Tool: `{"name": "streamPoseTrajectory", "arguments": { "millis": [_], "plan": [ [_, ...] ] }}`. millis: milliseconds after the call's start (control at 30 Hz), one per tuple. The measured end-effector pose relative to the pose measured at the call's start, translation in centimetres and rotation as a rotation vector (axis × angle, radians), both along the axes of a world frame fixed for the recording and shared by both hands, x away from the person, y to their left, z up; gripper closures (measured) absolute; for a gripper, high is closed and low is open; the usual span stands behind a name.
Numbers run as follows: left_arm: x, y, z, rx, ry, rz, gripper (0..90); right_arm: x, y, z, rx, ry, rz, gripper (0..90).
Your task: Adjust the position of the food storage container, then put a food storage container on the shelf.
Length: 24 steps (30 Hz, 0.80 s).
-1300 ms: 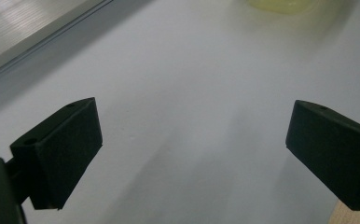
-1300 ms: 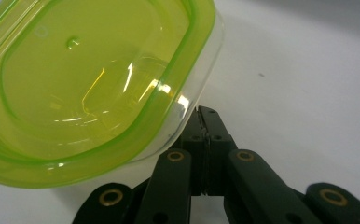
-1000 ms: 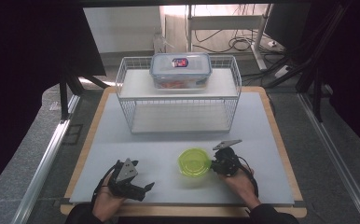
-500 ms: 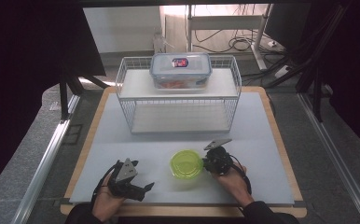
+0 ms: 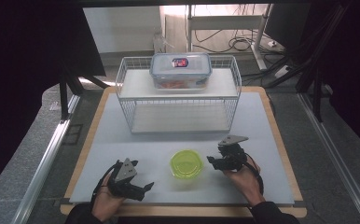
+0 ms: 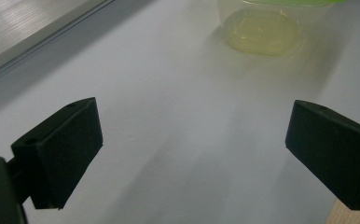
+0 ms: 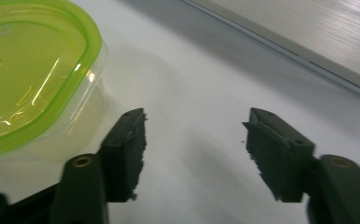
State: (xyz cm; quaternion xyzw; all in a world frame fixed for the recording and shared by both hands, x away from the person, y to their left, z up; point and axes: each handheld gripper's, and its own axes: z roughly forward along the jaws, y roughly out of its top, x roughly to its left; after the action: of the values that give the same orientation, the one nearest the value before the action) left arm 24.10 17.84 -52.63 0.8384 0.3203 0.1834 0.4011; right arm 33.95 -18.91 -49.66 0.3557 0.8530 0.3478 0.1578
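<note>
A small clear tub with a lime-green lid sits on the white mat near the front middle. My right gripper is just to the right of it, apart from it. Its jaws have just been opening and stand open with nothing between them. In the right gripper view the green-lidded tub lies to the left of the right gripper, beyond its left finger. My left gripper rests open at the front left. In the left gripper view the left gripper spans bare mat, with the tub's base farther ahead.
A white wire rack stands at the back of the mat. On its top shelf is a clear lidded box with red contents. The wooden table edge frames the mat. Dark stands and cables surround the table.
The right gripper, shut and moved left against the tub half a second ago, has drawn back to the right and opened. The tub sits slightly further left than a second ago. The left gripper stayed still.
</note>
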Motion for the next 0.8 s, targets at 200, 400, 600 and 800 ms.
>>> {"name": "streamPoseTrajectory", "arguments": {
  "millis": [200, 400, 600, 800],
  "plan": [
    [0.0, 0.0, 0.0, 0.001, 0.001, 0.000, 3.7, -0.2, -0.9, 0.2, 0.029, -0.012, -0.019, 20.9],
    [0.0, 0.0, 0.0, -0.008, 0.003, 0.004, 3.8, -0.2, -1.2, 0.1, 0.048, -0.016, -0.055, 10.7],
    [0.0, 0.0, 0.0, -0.001, 0.001, 0.000, 3.9, -0.4, -1.1, 0.6, 0.064, -0.022, -0.030, 6.7],
    [0.0, 0.0, 0.0, -0.001, 0.005, -0.004, 4.5, -0.7, -0.8, 1.2, 0.054, -0.005, -0.002, 4.6]
  ]
}}
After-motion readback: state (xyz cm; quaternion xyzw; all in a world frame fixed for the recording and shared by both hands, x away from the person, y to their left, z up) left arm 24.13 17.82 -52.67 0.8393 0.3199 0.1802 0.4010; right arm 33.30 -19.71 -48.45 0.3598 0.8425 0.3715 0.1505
